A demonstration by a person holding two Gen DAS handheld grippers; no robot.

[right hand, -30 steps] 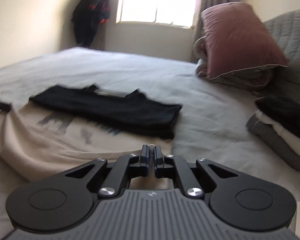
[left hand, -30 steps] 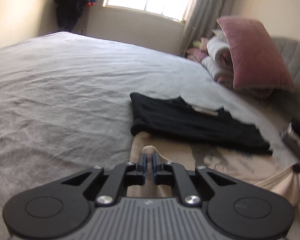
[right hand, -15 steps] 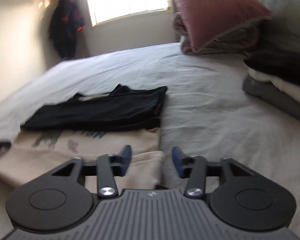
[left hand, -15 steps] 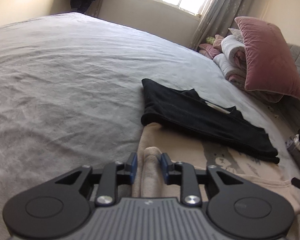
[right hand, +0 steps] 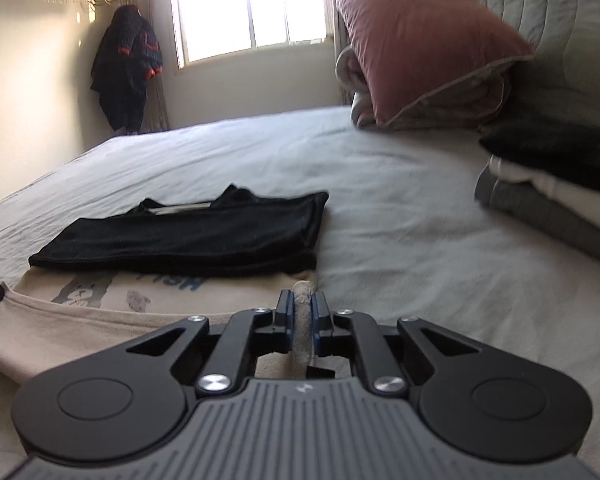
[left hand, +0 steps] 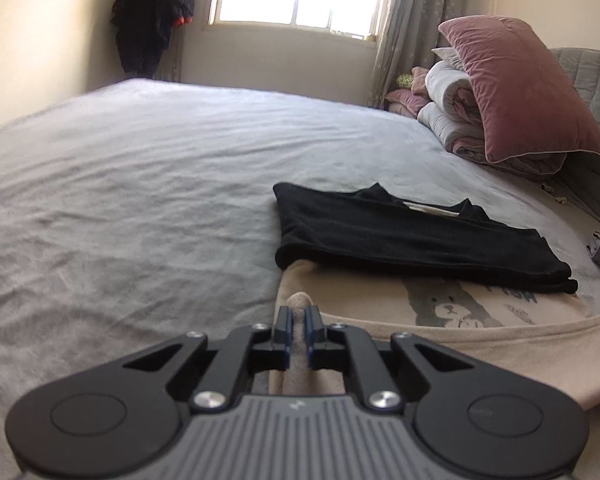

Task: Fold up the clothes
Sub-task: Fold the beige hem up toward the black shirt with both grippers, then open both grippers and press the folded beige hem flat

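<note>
Both grippers' fingers just reclosed from open, left gripper (left hand: pixel 298 316) and right gripper (right hand: pixel 302 304) angled downward, each pinching beige shirt (left hand: pixel 480 344) fabric.

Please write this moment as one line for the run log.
step: grip beige shirt | left gripper: just closed on shirt edge | right gripper: just closed on shirt edge | black garment: folded, lying on shirt

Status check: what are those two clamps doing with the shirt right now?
Left tool and right tool just closed, each pinching the beige shirt edge. Folded black garment lies on its far part.
</note>
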